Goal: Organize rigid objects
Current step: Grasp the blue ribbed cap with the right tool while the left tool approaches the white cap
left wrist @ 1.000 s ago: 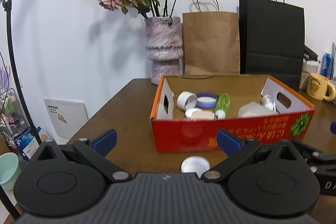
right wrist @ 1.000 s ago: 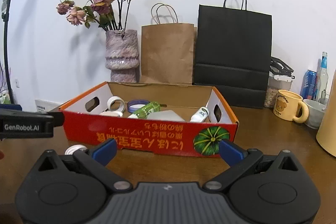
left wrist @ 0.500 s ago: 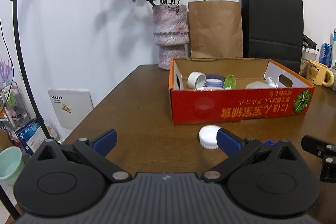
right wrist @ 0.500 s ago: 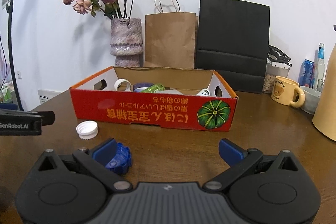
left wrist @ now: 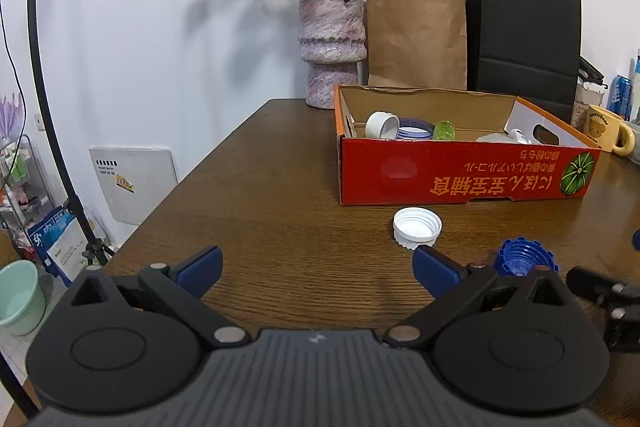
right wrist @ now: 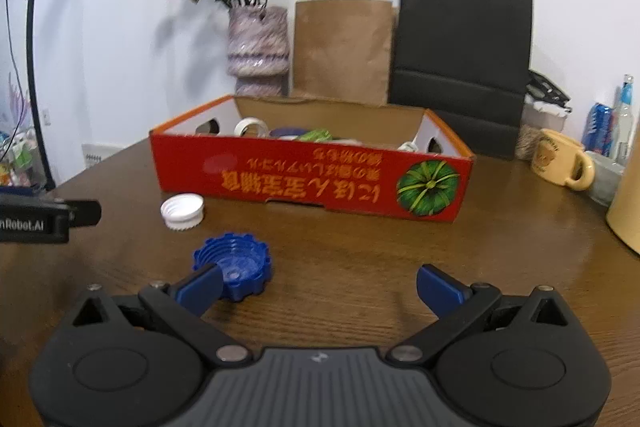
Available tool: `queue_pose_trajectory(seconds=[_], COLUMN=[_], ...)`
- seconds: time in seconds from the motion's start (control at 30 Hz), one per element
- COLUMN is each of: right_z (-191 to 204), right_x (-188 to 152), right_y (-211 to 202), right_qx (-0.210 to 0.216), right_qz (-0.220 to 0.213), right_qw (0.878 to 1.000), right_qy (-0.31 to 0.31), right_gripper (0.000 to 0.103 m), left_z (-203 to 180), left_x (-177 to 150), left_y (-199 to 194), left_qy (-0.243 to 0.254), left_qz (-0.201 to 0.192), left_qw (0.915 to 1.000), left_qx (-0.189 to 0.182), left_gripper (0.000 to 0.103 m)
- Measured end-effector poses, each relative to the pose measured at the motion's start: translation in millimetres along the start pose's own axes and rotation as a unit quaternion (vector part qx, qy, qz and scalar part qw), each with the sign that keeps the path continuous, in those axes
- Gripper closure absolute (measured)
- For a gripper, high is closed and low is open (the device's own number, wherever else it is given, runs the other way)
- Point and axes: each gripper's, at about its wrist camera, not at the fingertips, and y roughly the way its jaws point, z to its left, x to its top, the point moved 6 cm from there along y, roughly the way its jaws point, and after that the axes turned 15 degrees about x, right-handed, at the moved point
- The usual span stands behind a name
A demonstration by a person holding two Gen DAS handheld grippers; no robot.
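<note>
Both claws, the left gripper (left wrist: 316, 267) and the right gripper (right wrist: 318, 283), are standing wide open, holding nothing. The white cap (left wrist: 417, 228) and the blue cap (right wrist: 234, 265) are lying near the red box (right wrist: 312, 179); only the right view is showing the blue cap whole.

caps on table: 2 (left wrist: 417, 229) | box: 1 (left wrist: 460, 179) | paper bags: 2 (left wrist: 416, 35) | mug: 1 (left wrist: 606, 129)
</note>
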Motion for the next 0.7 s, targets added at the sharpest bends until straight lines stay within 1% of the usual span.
queue_pose_trajectory(seconds=[0.33,0.5,0.57,0.6,0.63,0.67,0.7], right_z=[13.4,15.2,15.6,16.0,17.3,18.6,20.3], right_x=[-0.6,2.1,2.9,3.5,4.5,5.7,7.1], right_y=[30.8,50.0,55.0,56.7,58.0,58.5,58.3], right_qx=[0.036,0.048,0.055,0.056,0.058,0.063,0.068], right_qz=[0.049,0.072,0.076,0.076,0.075,0.072,0.068], right_qw=[0.998,0.996,0.996,0.995,0.995,0.995,0.995], right_qy=[-0.002,0.008,0.011,0.009,0.006,0.003,0.000], right_gripper=[0.000,0.001,0.009,0.009,0.014,0.025,0.033], left_z=[4.5,6.9,7.5,7.7,8.0,8.2,8.4], left_x=[-0.8,-0.2,-0.2,-0.1,-0.2,-0.3,-0.3], left_y=[3.0,4.5,4.7,4.9,5.0,5.0,5.0], left_qy=[-0.012,-0.017,-0.018,-0.019,-0.020,-0.020,-0.021], left_qz=[0.008,0.011,0.011,0.012,0.012,0.012,0.013], left_qw=[0.9999,0.9998,0.9997,0.9997,0.9997,0.9997,0.9997], left_qx=[0.005,0.007,0.007,0.007,0.008,0.008,0.008], left_gripper=[0.000,0.000,0.000,0.000,0.000,0.000,0.000])
